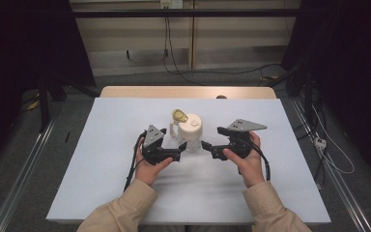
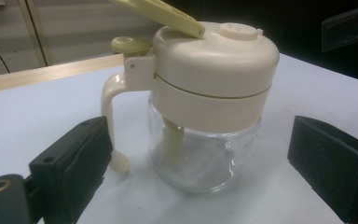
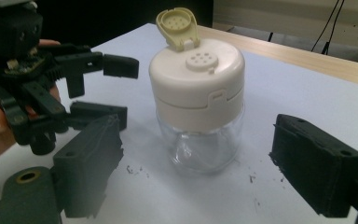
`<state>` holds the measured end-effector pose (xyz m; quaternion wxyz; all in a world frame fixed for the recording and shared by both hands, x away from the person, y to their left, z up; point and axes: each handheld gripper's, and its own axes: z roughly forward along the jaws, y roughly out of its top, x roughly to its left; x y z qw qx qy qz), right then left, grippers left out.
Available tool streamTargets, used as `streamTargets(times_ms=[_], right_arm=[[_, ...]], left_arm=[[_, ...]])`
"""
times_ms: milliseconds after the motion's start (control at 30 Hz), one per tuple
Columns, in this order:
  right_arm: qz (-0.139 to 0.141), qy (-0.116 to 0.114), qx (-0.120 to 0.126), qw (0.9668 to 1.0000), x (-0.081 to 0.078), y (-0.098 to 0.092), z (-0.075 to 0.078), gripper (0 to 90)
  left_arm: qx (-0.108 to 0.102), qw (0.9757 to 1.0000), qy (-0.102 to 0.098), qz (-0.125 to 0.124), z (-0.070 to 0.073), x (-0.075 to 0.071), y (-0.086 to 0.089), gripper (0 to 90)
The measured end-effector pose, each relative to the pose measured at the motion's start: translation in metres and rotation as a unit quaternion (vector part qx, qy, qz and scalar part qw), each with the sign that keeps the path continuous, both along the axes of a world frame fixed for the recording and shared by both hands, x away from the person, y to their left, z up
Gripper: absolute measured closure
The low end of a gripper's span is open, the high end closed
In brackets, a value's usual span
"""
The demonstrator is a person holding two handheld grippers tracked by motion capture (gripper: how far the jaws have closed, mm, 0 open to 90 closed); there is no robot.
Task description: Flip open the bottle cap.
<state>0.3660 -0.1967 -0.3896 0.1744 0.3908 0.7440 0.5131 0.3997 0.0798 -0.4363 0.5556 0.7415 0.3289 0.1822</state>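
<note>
Left gripper (image 1: 178, 153) sits just left of the jar, jaws spread wide and gripping nothing, and the right gripper (image 1: 206, 146) mirrors it from the other side, equally spread and empty-handed. Between them stands the clear glass jar with a cream plastic lid and side handle (image 1: 189, 131), upright near the middle of the white-covered table (image 1: 101, 145), its pale yellow flip cap (image 1: 179, 115) tipped up and open. This looks like the approach: both grippers line up on the jar, neither touching it yet. The next move, I'd judge, calls for one gripper to close on the glass body to steady it while the other goes for the cap or lid. The left gripper view brings out the handle (image 2: 109, 109) curving down the jar's side and a cream stem (image 2: 172, 142) inside the glass; the right gripper view instead gives the sprinkle holes (image 3: 201, 59) on the lid's top, the underside of the raised cap, and the left gripper beyond.
</note>
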Motion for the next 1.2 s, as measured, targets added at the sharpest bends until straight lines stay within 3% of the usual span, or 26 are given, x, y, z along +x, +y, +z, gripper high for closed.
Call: streamTargets(times_ms=[67,400,900,1200], right_arm=[[0.001,-0.001,-0.002,1.0000,-0.003,-0.002,-0.003,15.1],[-0.002,-0.003,-0.007,1.0000,-0.018,-0.013,-0.015,15.2],[-0.009,0.003,-0.007,0.9999,-0.035,-0.032,-0.031,15.2],[-0.010,0.007,-0.007,0.9999,-0.044,-0.040,-0.038,15.2]], left_arm=[[-0.005,1.0000,-0.003,0.000,0.001,-0.002,0.004,6.0],[0.006,0.9999,-0.003,-0.012,0.001,-0.009,0.028,6.1],[-0.006,0.9999,0.002,-0.011,0.003,-0.017,0.058,5.9],[-0.008,0.9999,-0.006,-0.009,0.005,-0.025,0.080,6.4]])
